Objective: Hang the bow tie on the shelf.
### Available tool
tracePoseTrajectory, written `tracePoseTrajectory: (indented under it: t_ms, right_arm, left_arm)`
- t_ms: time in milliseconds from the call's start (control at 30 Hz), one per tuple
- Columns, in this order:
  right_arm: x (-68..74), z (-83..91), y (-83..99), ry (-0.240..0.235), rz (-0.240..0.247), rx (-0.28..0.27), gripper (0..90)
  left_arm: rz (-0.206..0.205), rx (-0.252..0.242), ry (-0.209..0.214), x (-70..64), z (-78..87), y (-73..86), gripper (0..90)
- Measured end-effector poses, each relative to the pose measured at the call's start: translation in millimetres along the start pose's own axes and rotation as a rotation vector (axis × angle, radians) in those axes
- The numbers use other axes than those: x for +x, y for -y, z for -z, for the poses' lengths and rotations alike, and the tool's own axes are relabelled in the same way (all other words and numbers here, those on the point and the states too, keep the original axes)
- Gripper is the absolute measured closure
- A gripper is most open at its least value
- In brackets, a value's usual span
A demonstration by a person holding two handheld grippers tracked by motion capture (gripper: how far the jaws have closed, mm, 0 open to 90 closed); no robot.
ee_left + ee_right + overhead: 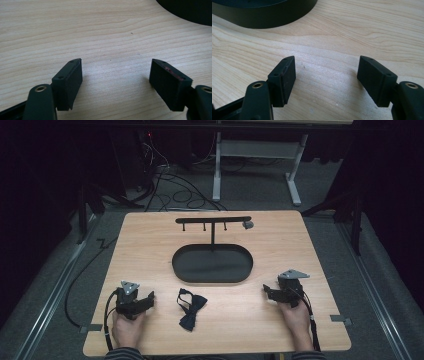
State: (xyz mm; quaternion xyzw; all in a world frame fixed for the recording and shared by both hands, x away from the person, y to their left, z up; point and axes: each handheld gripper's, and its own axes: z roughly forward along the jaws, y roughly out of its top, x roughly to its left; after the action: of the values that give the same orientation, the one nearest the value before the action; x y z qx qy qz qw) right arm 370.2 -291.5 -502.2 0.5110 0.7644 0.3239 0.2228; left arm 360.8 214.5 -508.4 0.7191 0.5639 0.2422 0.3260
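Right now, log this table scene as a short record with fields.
surface: wooden table
item nearest grippers: black bow tie, lying flat on the near part of the table, between the grippers
stand: black T-shaped rack rising from an oval tray, behind the bow tie
left gripper: open, empty, resting on the table
right gripper: open, empty, resting on the table

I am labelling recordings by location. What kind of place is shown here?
Probably a lab or recording room, not a home. A light wooden table stands on grey carpet, with loose black cables on the floor behind it and dark curtains around. A person's hands hold the left gripper and right gripper.
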Motion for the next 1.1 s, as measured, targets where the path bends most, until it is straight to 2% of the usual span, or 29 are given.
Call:
tracePoseTrajectory:
  t_ms: [600,700,767,800,900,933,1100]
  right_arm:
    - [-0.1,0.2,0.1,-0.001,0.001,0.001,32.4]
    - [-0.3,0.2,0.2,-0.002,0.003,0.0,32.5]
    - [-0.3,0.1,0.2,-0.001,0.004,0.0,32.4]
    - [-0.2,0.1,0.2,-0.001,0.005,0.0,32.4]
    - [0.0,0.0,0.1,0.001,0.006,0.0,32.5]
    - [0.0,0.0,0.1,0.001,0.007,0.0,32.5]
    - [0.0,0.1,0.1,0.0,0.003,0.001,32.7]
  left_arm:
    - [0.002,0.0,0.002,0.7,0.2,-0.1,27.1]
    - [0.001,0.002,-0.003,0.5,0.8,-0.3,30.9]
    - [0.004,0.021,-0.009,0.4,3.2,-1.4,32.6]
    - [0.017,0.02,-0.011,0.1,4.0,-1.7,34.9]
    - [0.015,0.035,-0.001,-0.2,4.5,-3.8,36.7]
    - [0.0,0.038,-0.002,-1.3,5.2,-4.8,36.7]
    - [0.001,0.017,0.034,-6.2,8.7,-6.7,38.5]
